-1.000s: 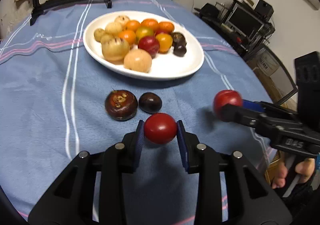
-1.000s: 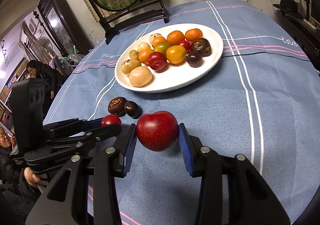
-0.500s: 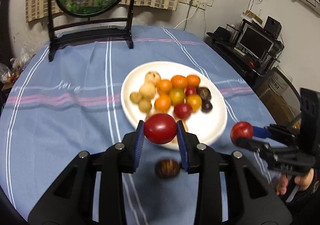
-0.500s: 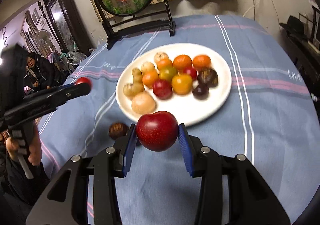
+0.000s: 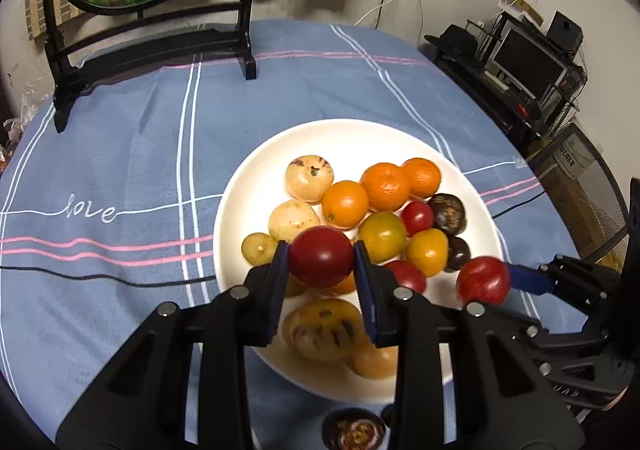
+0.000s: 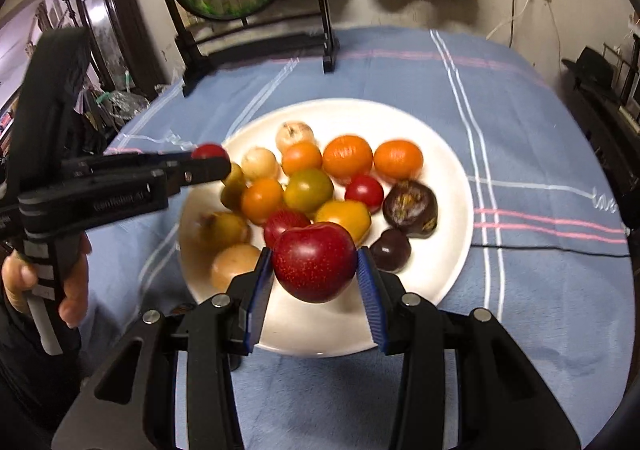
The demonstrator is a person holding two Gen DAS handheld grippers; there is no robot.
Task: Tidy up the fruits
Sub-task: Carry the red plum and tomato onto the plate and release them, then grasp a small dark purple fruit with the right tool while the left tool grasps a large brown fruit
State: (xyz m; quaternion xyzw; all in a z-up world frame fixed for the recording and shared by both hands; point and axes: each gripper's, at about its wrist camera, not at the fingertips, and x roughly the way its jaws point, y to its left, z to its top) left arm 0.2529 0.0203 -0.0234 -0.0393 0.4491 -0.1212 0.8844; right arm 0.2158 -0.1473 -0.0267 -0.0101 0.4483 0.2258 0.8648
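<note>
Two grippers hang over the white plate (image 5: 256,178) of mixed fruit on the blue tablecloth (image 5: 132,154). Left gripper (image 5: 321,264) pinches a red tomato (image 5: 320,260); right gripper (image 6: 316,270) clamps a speckled red plum (image 6: 315,266) (a dark mangosteen (image 5: 354,430) lies off the plate).

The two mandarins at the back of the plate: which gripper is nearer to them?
Right, I judge. The right gripper hangs over the plate below the mandarins; the left gripper is at its left rim.
</note>
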